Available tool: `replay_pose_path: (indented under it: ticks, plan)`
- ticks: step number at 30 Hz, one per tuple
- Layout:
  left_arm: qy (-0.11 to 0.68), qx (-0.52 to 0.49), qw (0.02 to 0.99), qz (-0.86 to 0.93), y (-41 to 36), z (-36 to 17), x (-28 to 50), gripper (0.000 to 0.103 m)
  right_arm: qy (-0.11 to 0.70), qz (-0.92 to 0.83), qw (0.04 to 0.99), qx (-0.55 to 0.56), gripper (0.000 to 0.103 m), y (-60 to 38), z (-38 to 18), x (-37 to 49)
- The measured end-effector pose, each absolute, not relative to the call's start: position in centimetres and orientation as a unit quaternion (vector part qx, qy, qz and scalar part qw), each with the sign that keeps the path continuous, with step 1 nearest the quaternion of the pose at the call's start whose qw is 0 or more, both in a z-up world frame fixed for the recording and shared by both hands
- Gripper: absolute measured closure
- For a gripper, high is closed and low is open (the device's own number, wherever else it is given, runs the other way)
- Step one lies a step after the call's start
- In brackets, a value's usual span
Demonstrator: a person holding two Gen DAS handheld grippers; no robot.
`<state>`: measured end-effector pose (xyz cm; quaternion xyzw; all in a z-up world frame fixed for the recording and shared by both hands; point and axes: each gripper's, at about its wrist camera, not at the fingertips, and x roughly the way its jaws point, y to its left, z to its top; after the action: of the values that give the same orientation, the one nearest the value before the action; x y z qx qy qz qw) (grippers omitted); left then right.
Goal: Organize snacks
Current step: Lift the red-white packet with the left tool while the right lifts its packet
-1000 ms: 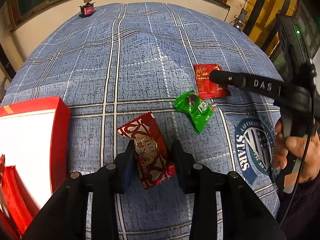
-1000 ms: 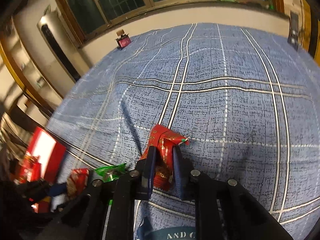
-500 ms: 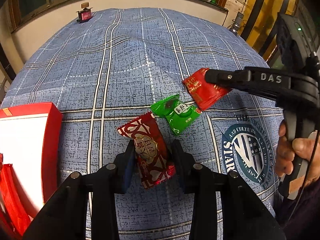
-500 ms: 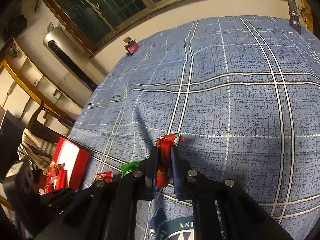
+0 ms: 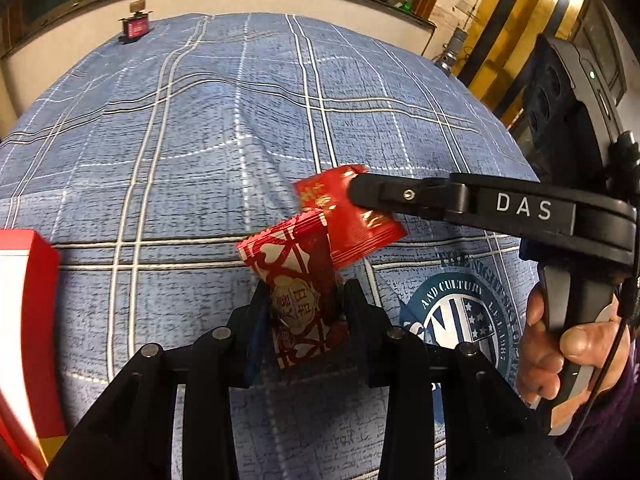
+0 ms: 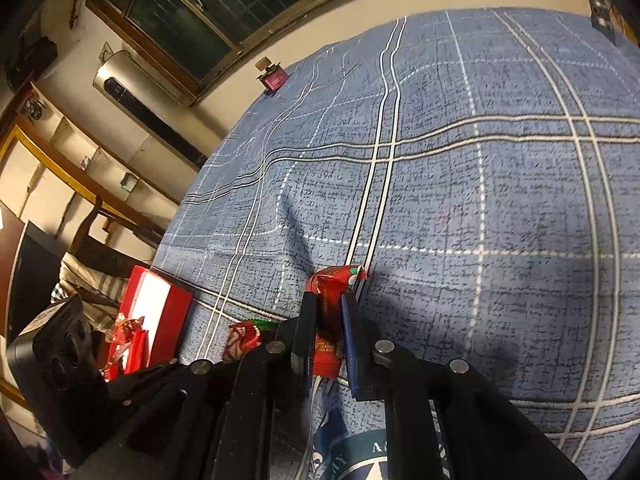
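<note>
My left gripper [image 5: 304, 300] is shut on a red-and-white patterned snack packet [image 5: 298, 276], held above the blue checked cloth [image 5: 200, 140]. My right gripper [image 5: 356, 190] reaches in from the right, shut on a plain red snack packet [image 5: 352, 224] that hangs just behind and above the patterned one. In the right wrist view the right gripper [image 6: 328, 308] pinches that red packet [image 6: 326, 344] edge-on. The patterned packet [image 6: 242, 336] shows lower left, with a sliver of a green candy [image 6: 266, 323] beside it. The green candy is hidden in the left wrist view.
An open red box [image 5: 32, 304] stands at the cloth's left edge, and in the right wrist view the box [image 6: 176, 304] holds several red wrappers. A small red object [image 5: 136, 28] sits at the far edge. A hand [image 5: 568, 344] grips the right gripper's handle.
The right gripper lifted its red packet off the cloth and carried it left, close to my left gripper's packet. My view shifted right, so the green candy is now hidden behind the held packets.
</note>
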<state>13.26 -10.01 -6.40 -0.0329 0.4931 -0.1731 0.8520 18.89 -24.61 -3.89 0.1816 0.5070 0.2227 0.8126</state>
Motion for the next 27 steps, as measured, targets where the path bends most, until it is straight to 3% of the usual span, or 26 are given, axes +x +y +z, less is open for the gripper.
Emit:
replay_pose_path:
  ticks: [6, 8, 12, 16, 18, 19, 27]
  plan:
    - [0.489, -0.046, 0.854, -0.175, -9.6, -6.5, 14.0, 0.069, 0.523, 0.242, 0.785, 0.227, 0.084, -24.9, -5.2, 19.3]
    - [0.489, -0.053, 0.851, -0.184, -9.4, -6.6, 14.2, 0.068, 0.539, 0.256, 0.760, 0.257, 0.075, -24.8, -6.4, 19.6]
    - [0.488, -0.065, 0.849, -0.192, -9.1, -6.6, 14.7, 0.067, 0.524, 0.270, 0.762, 0.267, 0.076, -24.0, -6.7, 19.6]
    - [0.481, -0.072, 0.851, -0.198, -9.1, -6.7, 15.0, 0.067, 0.521, 0.267, 0.767, 0.262, 0.086, -23.3, -6.8, 19.5]
    - [0.476, -0.074, 0.853, -0.199, -9.1, -6.7, 15.1, 0.069, 0.515, 0.270, 0.772, 0.258, 0.087, -23.1, -6.6, 19.5]
    - [0.475, -0.075, 0.854, -0.197, -9.0, -6.8, 15.1, 0.075, 0.511, 0.271, 0.773, 0.260, 0.087, -23.1, -6.5, 19.4]
    - [0.473, -0.087, 0.853, -0.201, -8.5, -6.5, 15.0, 0.075, 0.497, 0.279, 0.784, 0.247, 0.087, -22.8, -5.5, 19.2]
